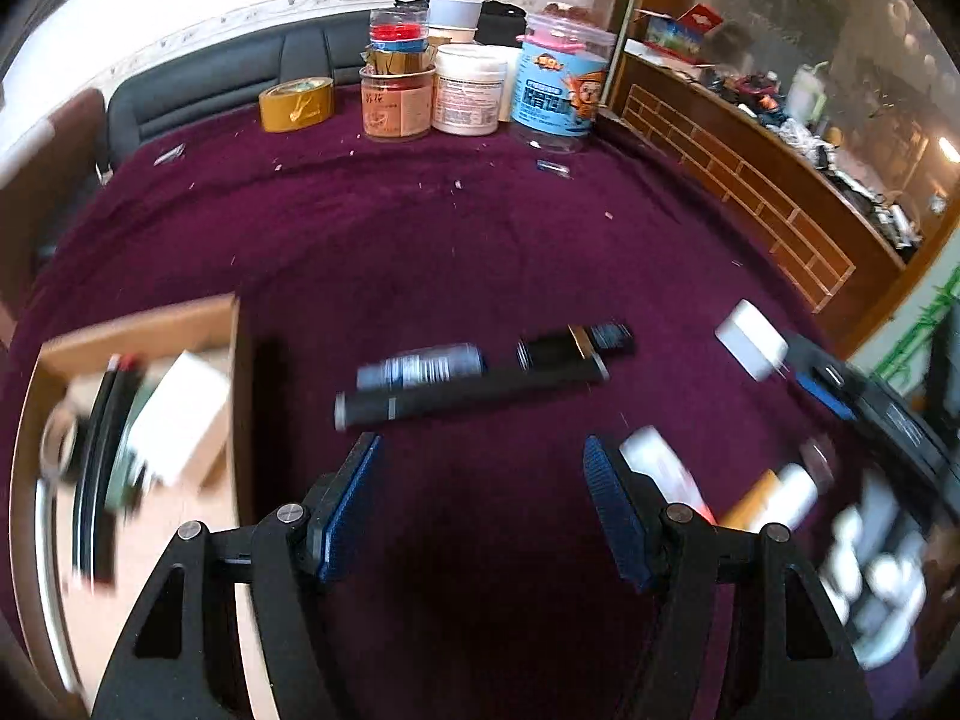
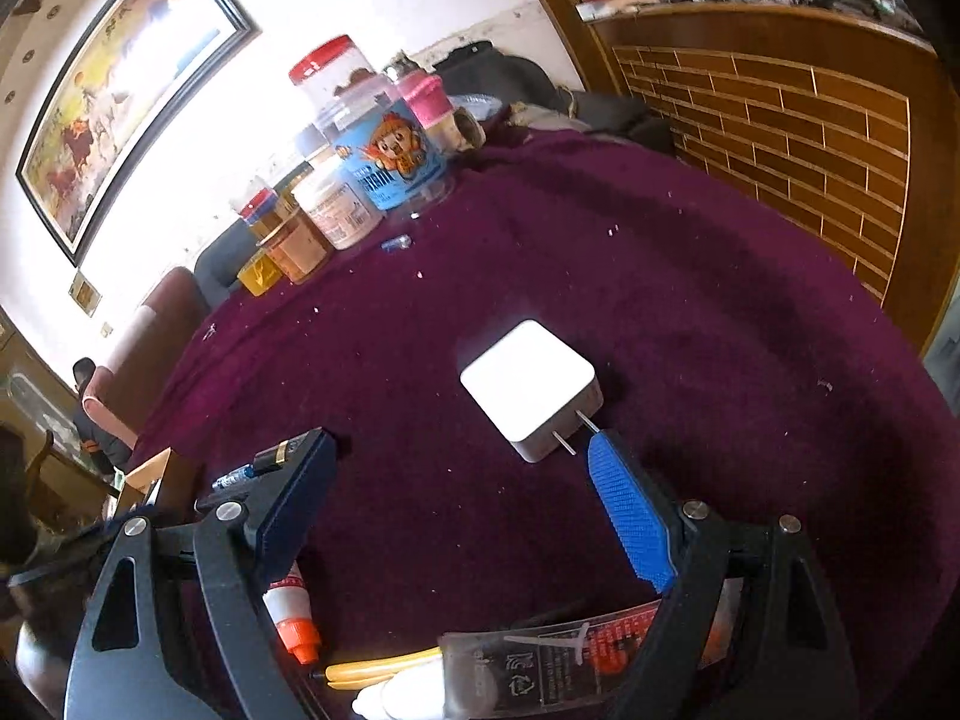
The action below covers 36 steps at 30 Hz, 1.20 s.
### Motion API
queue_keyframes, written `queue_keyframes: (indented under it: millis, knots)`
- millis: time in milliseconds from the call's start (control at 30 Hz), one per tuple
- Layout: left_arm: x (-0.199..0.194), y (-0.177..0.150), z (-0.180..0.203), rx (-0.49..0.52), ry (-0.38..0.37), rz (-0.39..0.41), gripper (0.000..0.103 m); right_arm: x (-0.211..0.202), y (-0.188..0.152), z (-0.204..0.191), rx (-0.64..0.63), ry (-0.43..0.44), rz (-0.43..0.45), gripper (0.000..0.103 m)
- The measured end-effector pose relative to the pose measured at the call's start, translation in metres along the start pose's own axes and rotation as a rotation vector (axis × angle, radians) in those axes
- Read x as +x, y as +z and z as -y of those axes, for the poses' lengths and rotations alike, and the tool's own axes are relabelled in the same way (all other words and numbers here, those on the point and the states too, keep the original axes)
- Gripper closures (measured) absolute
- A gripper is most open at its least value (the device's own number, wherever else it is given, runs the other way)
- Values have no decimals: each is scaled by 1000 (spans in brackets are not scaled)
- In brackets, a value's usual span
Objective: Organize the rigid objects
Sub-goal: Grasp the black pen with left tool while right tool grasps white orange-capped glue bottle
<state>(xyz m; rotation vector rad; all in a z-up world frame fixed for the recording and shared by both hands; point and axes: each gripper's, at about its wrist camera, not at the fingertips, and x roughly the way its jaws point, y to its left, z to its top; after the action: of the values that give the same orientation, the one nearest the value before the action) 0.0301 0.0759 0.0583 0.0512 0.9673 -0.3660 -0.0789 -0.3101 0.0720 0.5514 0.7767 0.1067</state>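
- Purple cloth (image 1: 480,240) covered my bench, with jars and tubs crowded along its far edge, among them a blue cartoon jar (image 1: 558,96) and a white tub (image 1: 469,90).
- My left tongs (image 1: 483,510) hung released over bare cloth, nothing between the blue pads.
- Just past them lay a dark pen-like tube (image 1: 456,399) and a labelled cylinder (image 1: 420,366), both blurred, side by side.
- To the left sat a cardboard box (image 1: 144,330) already holding a white block (image 1: 180,420) and some dark sticks.
- My right tongs (image 2: 462,450) stood spread wide and empty.
- White plug adapter (image 2: 531,387) lay flat on the cloth just beyond the right tongs, its prongs pointing back at them; the right pad's tip (image 2: 606,444) was just beside one prong, and I could not tell whether they touched.
- Beneath the right tongs lay an orange-capped tube (image 2: 291,618) and a clear packet (image 2: 540,666).
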Motion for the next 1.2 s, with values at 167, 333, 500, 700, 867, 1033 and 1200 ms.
queue_keyframes:
  millis: [167,333,500,700,867,1033,1200]
  knots:
    - [35,28,-22,-107,8,-2,41,8,1,10,48,7,-45,17]
    - [68,23,-29,-117,68,-108,42,11,-1,8,39,-2,-68,17]
    - [44,-6,-2,34,113,-119,50,11,-2,6,30,-4,-76,17]
    - [5,-52,16,82,-7,-180,50,12,-2,6,25,-6,-81,17]
    - [-34,-68,15,11,-155,-139,50,11,-2,5,22,-8,-83,17]
    - [-53,-80,33,33,-165,-93,49,11,-2,5,23,-9,-83,17]
    - [-35,-87,64,81,-159,-121,49,11,-2,5,23,-9,-83,17]
